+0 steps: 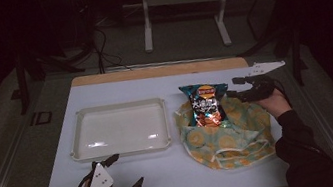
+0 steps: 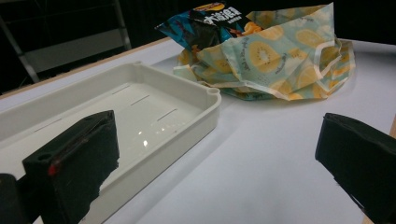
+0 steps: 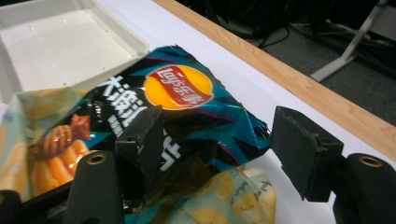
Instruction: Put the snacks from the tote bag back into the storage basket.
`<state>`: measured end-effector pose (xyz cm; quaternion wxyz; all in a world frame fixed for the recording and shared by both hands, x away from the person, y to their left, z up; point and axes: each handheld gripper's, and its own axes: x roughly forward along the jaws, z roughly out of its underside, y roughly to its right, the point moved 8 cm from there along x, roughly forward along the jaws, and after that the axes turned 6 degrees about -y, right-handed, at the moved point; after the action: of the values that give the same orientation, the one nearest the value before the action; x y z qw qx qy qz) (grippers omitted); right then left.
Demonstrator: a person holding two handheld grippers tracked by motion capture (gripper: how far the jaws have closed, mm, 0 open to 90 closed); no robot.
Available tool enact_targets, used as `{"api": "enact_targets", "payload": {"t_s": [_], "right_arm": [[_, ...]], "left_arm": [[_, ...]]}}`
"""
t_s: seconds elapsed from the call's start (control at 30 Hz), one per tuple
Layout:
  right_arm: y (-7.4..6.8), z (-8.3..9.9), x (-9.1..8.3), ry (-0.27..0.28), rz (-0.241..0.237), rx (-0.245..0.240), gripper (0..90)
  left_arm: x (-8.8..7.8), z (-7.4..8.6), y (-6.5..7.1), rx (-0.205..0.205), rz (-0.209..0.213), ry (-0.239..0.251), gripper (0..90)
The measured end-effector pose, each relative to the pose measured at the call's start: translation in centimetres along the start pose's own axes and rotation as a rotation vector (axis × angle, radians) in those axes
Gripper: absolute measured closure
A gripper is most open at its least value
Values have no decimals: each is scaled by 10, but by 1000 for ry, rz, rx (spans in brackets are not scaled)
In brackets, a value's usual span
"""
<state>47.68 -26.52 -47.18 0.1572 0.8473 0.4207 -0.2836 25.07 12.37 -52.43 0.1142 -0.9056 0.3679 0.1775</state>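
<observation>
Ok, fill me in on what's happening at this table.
A person works with a gripper in each hand. The right gripper is at the top corner of a chip bag that lies on a fruit-print cloth bag; its jaws are open around that corner, not yet clamped. The left gripper hangs open at the near edge of the table, holding nothing. A white tray sits empty left of the bags.
</observation>
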Motion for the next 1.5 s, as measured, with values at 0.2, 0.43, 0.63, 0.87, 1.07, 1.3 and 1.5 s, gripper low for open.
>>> {"api": "enact_targets", "payload": {"t_s": [0.2,0.43,0.63,0.87,1.07,1.3,1.5], "right_arm": [[13,2,10,-18,16,6,350],[28,8,24,-41,28,40,358],[35,10,35,-59,6,62,359],[33,10,48,-92,-44,60,362],[27,10,59,-115,-89,57,407],[25,15,65,-151,-132,80,556],[23,17,66,-174,-149,69,822]], "left_arm": [[-2,2,0,-4,-10,-5,0],[-6,5,-1,-13,-23,-9,1],[-11,8,-3,-19,-36,-13,0],[-13,9,-3,-26,-43,-16,1],[-13,9,-3,-29,-39,-14,0],[-12,9,-2,-25,-35,-18,0],[-12,10,-1,-21,-33,-23,0]]}}
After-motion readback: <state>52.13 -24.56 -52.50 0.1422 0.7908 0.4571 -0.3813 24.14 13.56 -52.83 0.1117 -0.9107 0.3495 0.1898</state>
